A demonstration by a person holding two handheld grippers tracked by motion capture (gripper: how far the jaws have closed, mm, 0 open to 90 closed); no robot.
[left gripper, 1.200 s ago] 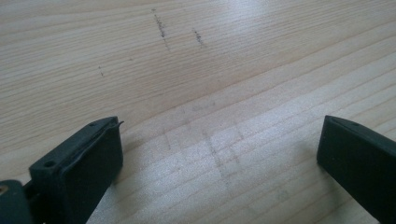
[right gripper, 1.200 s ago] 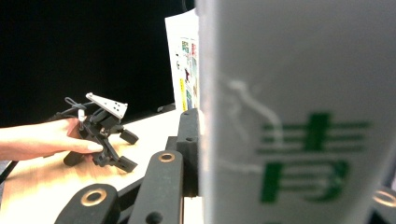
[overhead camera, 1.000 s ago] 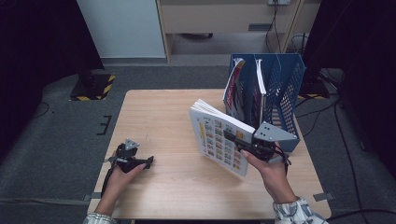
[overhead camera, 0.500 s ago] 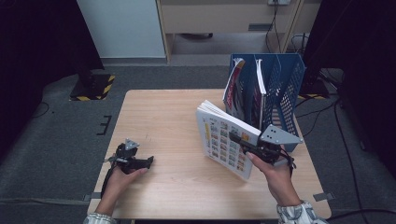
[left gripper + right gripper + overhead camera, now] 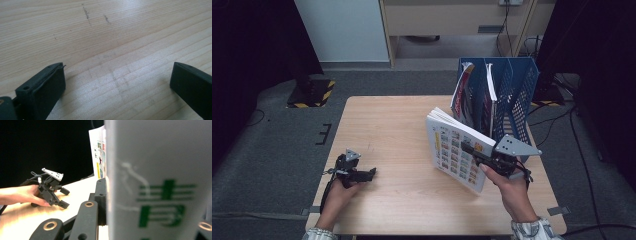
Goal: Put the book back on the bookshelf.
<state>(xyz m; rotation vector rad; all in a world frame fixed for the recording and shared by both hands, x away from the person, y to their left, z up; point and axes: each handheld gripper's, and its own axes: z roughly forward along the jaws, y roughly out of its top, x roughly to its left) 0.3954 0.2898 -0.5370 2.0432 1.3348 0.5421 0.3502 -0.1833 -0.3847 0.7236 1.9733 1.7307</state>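
Grey carpet surrounds a light wooden table (image 5: 402, 130). Near its front left edge the left gripper (image 5: 368, 174) is rested, jaws spread apart with bare wood between them. The right gripper (image 5: 468, 148) is clenched on a colourful book (image 5: 454, 148), held tilted just before a blue file rack (image 5: 512, 90) containing other books.

A black-and-yellow striped block (image 5: 309, 93) sits on grey carpet (image 5: 272, 145) beyond the table's far left corner.

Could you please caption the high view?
Right hand-held gripper holds a book upright beside the blue file rack.
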